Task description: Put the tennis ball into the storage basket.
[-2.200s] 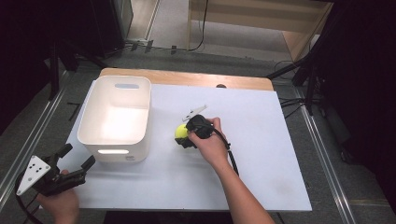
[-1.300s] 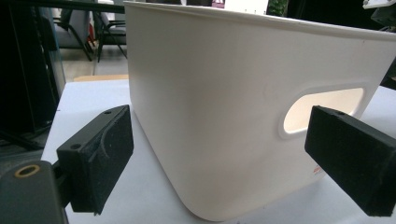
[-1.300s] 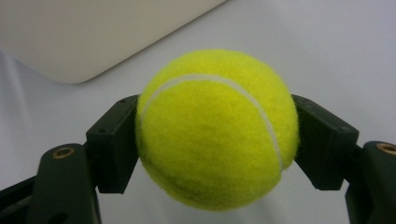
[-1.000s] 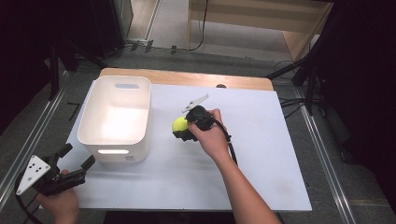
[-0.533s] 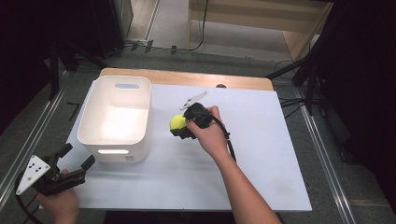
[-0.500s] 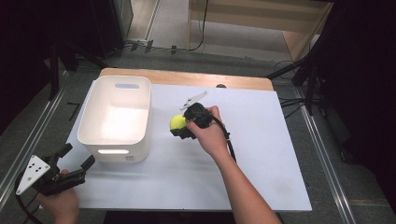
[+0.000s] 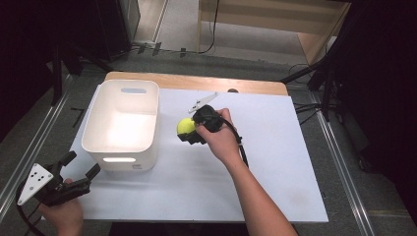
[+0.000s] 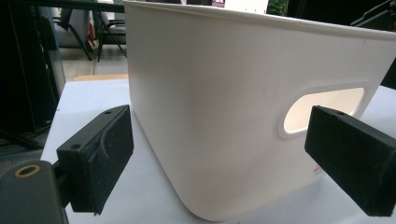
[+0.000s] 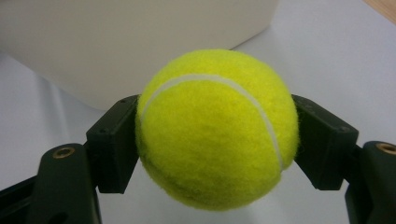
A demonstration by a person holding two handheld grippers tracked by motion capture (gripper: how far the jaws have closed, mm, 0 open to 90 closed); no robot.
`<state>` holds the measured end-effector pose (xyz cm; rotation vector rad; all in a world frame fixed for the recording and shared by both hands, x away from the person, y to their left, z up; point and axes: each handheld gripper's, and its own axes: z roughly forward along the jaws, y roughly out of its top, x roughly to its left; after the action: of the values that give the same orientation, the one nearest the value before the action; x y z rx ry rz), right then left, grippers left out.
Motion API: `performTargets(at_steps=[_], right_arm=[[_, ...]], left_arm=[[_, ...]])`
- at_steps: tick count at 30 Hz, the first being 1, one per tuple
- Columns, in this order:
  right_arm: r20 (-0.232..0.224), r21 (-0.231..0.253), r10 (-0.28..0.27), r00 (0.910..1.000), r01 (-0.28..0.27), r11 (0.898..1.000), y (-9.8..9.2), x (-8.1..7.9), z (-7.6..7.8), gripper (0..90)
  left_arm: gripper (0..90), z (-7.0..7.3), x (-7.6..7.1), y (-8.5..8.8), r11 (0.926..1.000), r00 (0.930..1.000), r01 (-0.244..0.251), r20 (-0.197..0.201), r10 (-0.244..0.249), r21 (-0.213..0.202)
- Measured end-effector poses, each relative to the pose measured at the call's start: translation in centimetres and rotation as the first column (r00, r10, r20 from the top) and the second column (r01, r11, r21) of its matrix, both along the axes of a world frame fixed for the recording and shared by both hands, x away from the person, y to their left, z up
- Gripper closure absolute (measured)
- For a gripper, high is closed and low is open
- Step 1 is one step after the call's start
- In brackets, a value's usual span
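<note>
Since the earlier frames, the right gripper point(image 7: 189, 133) had carried the tennis ball point(image 7: 186, 127) leftward across the table point(image 7: 275, 162), closer to the white bin point(image 7: 123, 120); the left gripper point(image 7: 74, 169) had stayed at the table's near left corner. From the high view, the ball lay just beside the bin's right wall, not touching it, and the person's right hand point(image 7: 216, 140) wrapped the gripper body. Only the right gripper view revealed the grasp itself: the tennis ball point(image 9: 217, 128) was clamped between both black jaws, one pad on each side, with the bin's wall point(image 9: 116, 42) behind it. Seen along the left gripper point(image 8: 219, 161), its jaws stood wide apart and held nothing, aimed at the bin's near end wall point(image 8: 224, 107) with its handle slot point(image 8: 322, 107).
</note>
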<state>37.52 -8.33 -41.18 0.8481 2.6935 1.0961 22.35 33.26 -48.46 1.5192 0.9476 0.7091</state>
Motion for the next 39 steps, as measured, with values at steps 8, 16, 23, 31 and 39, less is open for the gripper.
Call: performTargets(at_steps=[8, 16, 23, 31, 39], right_arm=[[0.004, 0.003, 0.011, 0.9999, -0.011, 1.0, 0.4, 0.1, 0.5, 23.4], [0.001, 0.011, 0.021, 0.9998, -0.021, 1.0, 0.8, 0.3, 0.9, 23.4], [0.007, 0.011, 0.049, 0.9988, -0.05, 0.999, 1.3, 0.4, 1.3, 23.3], [0.009, 0.009, 0.074, 0.9972, -0.074, 0.997, 1.9, 0.5, 1.9, 23.4], [0.015, 0.004, 0.076, 0.997, -0.076, 0.997, 2.2, 0.5, 2.4, 23.3]], left_arm=[[7.9, 0.0, 0.0, 0.0, 1.0, 1.0, 0.001, 0.002, -0.001, -0.001], [7.9, 0.0, 0.0, 0.0, 1.0, 1.0, 0.0, 0.003, 0.0, -0.005], [7.9, 0.0, 0.0, 0.0, 1.0, 1.0, -0.001, 0.003, 0.001, -0.009], [7.9, 0.0, 0.0, 0.1, 1.0, 1.0, -0.002, 0.002, 0.002, -0.009], [7.9, 0.0, 0.0, 0.1, 0.9999, 1.0, -0.003, 0.002, 0.003, -0.011]])
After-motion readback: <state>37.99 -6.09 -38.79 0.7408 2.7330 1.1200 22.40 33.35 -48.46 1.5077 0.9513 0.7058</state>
